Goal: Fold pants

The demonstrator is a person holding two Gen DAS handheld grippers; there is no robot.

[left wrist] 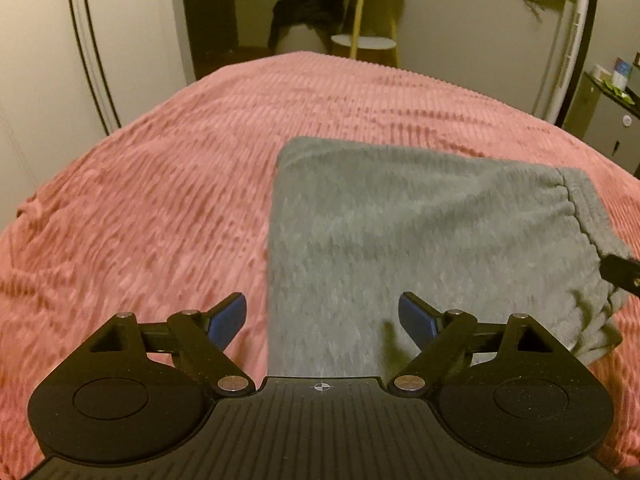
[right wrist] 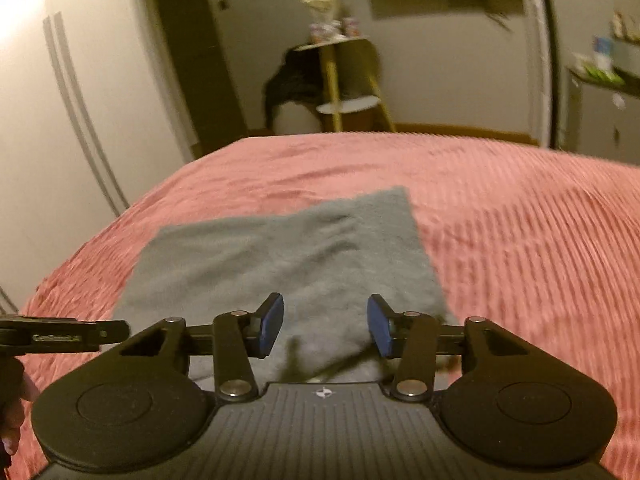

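Note:
Grey pants (left wrist: 420,220) lie folded into a rough rectangle on the pink ribbed bedspread (left wrist: 160,200), with the elastic waistband at the right end. My left gripper (left wrist: 322,320) hovers open over the near left edge of the pants, with nothing between its blue pads. A black part of the right gripper (left wrist: 624,272) shows at the frame's right edge, by the waistband. In the right wrist view the pants (right wrist: 288,256) lie below my right gripper (right wrist: 326,328), whose jaws stand apart and hold nothing. A black part of the left gripper (right wrist: 60,336) shows at the left.
The pink bedspread (right wrist: 520,240) stretches wide around the pants. Beyond the bed stand a yellow-legged side table (left wrist: 362,12) with dark clothing (left wrist: 308,4) draped beside it, a white wardrobe (left wrist: 48,60) at the left and a cabinet (left wrist: 608,112) at the right.

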